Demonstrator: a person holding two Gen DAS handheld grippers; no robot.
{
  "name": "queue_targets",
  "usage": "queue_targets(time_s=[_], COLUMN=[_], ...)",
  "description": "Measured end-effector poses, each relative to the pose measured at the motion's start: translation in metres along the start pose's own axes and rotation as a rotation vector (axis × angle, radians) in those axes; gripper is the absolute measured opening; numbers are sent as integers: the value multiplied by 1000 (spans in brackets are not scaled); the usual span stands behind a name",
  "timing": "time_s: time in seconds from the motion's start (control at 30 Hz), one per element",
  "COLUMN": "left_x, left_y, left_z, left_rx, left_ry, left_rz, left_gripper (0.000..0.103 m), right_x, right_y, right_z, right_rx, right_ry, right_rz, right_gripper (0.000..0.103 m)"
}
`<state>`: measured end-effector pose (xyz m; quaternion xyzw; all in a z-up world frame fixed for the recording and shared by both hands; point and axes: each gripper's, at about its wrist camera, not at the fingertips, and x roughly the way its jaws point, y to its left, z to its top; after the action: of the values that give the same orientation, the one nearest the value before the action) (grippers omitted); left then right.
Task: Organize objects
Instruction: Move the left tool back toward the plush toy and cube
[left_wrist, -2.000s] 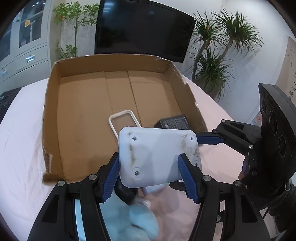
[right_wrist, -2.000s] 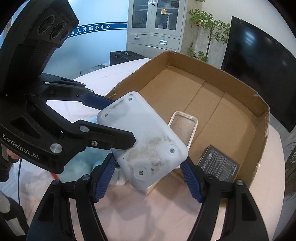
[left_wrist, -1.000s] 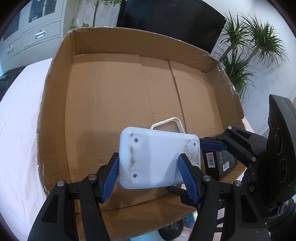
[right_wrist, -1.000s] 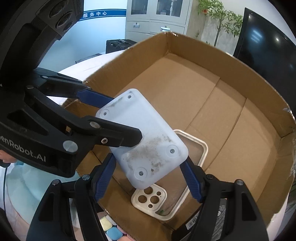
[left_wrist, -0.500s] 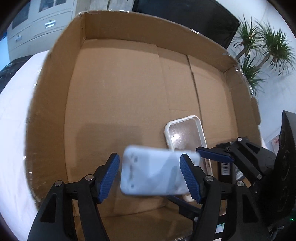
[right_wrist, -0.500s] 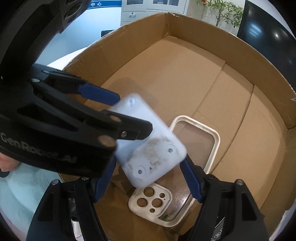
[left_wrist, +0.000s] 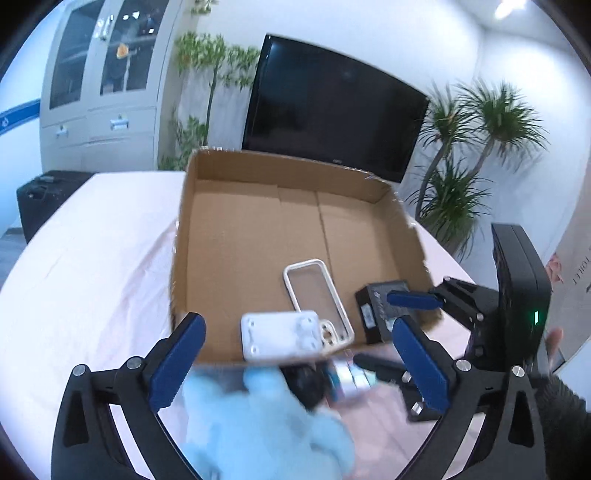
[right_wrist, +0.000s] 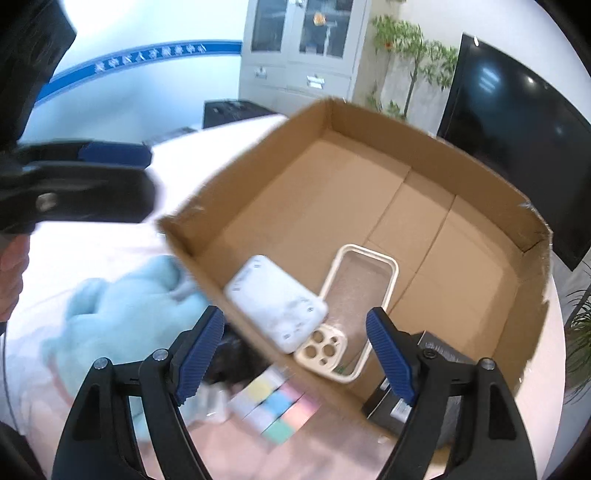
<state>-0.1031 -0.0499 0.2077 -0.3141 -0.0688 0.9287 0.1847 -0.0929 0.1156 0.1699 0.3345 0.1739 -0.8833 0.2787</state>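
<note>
A white plastic device (left_wrist: 280, 335) (right_wrist: 275, 302) lies inside the open cardboard box (left_wrist: 236, 236) (right_wrist: 461, 236) at its near edge, beside a white phone case (left_wrist: 317, 295) (right_wrist: 354, 306) and a black box (left_wrist: 380, 314) (right_wrist: 410, 398). My left gripper (left_wrist: 299, 362) is open and empty, above the near edge of the box. My right gripper (right_wrist: 295, 354) is open and empty too, over the box's near corner. Each gripper shows in the other's view: the right one (left_wrist: 417, 302), the left one (right_wrist: 114, 155).
A light blue plush toy (left_wrist: 258, 421) (right_wrist: 122, 314), a dark object (left_wrist: 303, 384) and a pack of pastel sticky notes (right_wrist: 277, 406) lie on the pink tablecloth (left_wrist: 92, 280) in front of the box. A television (left_wrist: 332, 107), plants and cabinets stand behind.
Both grippers held the white device over the box, then let it go; it now lies in the box. Both grippers have opened wide and pulled back toward the near side.
</note>
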Motion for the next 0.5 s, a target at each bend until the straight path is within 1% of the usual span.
queue_targets(time_s=[0.1, 0.2, 0.23, 0.37, 0.4, 0.47, 0.5], left_x=[-35, -65, -72, -94, -97, -108, -112], left_y=[0, 8, 11, 26, 26, 24, 23], left_z=[-21, -52, -63, -104, -112, -126, -132], left_rx=[-4, -40, -64, -153, -155, -137, -125], left_ry=[-19, -25, -30, -55, -62, -102, -115], left_rz=[19, 29, 42, 117, 135, 198, 217], left_gripper=[102, 102, 102, 102, 102, 102, 102], right_x=[-29, -57, -55, -73, -76, -86, -92], right_y=[13, 27, 25, 31, 31, 31, 32], right_z=[-6, -15, -16, -41, -46, -57, -60], right_rx=[18, 41, 46, 89, 97, 121, 132], right_ry=[-46, -86, -91, -128, -139, -169, -186], right_rz=[30, 45, 55, 57, 53, 39, 31], right_gripper=[79, 79, 79, 79, 79, 79, 84])
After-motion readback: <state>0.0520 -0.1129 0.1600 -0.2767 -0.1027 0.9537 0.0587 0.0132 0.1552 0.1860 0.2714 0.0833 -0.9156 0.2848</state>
